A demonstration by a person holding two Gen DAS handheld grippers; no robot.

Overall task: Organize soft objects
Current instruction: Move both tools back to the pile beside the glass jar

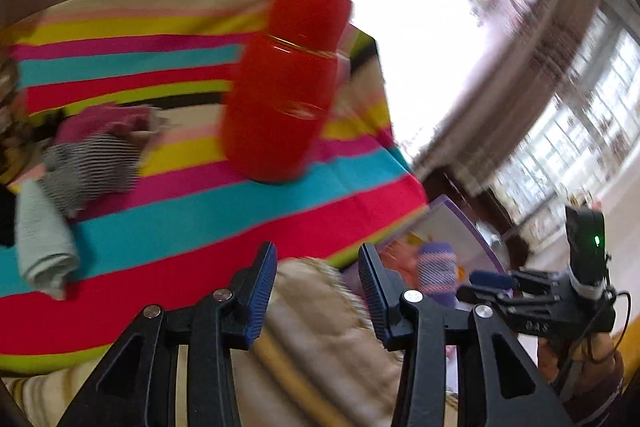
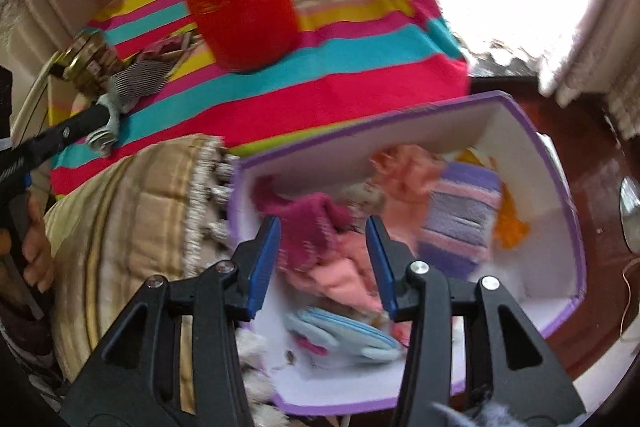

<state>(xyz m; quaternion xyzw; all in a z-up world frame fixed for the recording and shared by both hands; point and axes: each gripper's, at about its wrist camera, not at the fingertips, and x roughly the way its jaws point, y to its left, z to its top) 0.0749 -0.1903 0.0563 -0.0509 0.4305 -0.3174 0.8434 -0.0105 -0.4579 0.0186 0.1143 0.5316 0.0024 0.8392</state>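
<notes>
Left gripper (image 1: 318,291) hangs over the near edge of the striped cloth (image 1: 224,211) with its blue pads spread and nothing between them, only a beige quilted cushion (image 1: 316,323) beneath; right gripper (image 2: 324,263) hovers above the purple-rimmed white box (image 2: 560,195), jaws released and apart, no fabric pinched between the pads; below it in the box lie a magenta knit piece (image 2: 312,223), a pink piece (image 2: 344,283), a purple-and-pink striped sock (image 2: 460,223), a light blue item (image 2: 344,335) and orange fabric (image 2: 510,227), loosely heaped and blurred; on the cloth, well apart from the box, remain a black-and-white striped sock (image 1: 96,167), a magenta garment (image 1: 108,121) touching it and a pale mint sock (image 1: 44,243) just beside; a red bottle (image 1: 284,83) stands upright on the cloth between these and the box.
</notes>
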